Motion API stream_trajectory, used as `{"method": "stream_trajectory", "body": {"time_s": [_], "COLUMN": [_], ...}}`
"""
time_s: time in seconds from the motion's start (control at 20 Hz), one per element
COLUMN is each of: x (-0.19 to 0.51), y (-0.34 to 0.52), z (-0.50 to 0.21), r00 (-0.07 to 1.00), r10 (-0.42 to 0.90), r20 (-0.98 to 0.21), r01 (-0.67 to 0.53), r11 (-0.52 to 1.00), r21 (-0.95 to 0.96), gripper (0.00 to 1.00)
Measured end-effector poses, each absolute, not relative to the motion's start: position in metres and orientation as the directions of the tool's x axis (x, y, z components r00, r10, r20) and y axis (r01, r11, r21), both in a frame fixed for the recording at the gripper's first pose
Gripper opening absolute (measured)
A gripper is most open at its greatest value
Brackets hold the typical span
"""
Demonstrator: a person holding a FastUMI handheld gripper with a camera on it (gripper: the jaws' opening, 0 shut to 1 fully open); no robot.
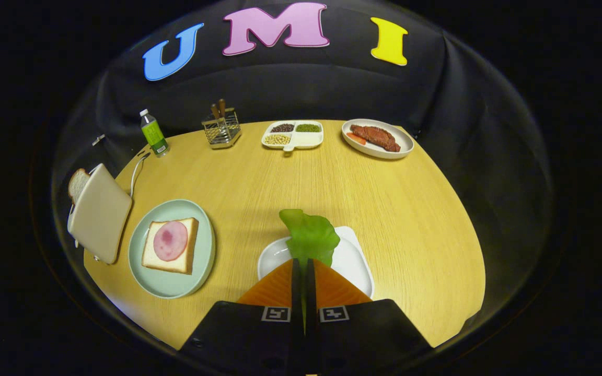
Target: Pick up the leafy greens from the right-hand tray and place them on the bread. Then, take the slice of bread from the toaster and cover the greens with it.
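My gripper [303,263] is shut on the leafy greens [309,235], a bright green leaf that sticks out ahead of the fingertips. It hangs over the white tray [356,261], which lies under and beyond the fingers. To the left, a slice of bread with a round pink ham slice [170,244] rests on a pale green plate [204,261]. Farther left stands the cream toaster [100,211], with a slice of bread [77,184] poking out of its top.
Along the far side of the wooden table [395,209] stand a green-labelled bottle [153,133], a wire holder with utensils [221,128], a divided white dish of beans [293,134] and a plate of meat [378,138]. A white cord [136,169] runs from the toaster.
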State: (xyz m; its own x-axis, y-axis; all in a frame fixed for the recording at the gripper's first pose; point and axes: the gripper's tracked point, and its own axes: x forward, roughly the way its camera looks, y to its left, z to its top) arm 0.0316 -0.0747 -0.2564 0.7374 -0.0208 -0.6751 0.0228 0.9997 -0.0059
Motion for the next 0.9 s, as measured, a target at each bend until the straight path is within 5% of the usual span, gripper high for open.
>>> {"method": "stream_trajectory", "body": {"time_s": [0.45,0.9], "x": [0.038,0.043], "y": [0.022,0.137], "z": [-0.173,-0.191], "r00": [0.814,0.737], "r10": [0.122,0.302], "r20": [-0.568,-0.604], "r01": [-0.129,-0.323], "r11": [0.991,0.943], "r21": [0.028,0.077], "gripper": [0.05,0.05]}}
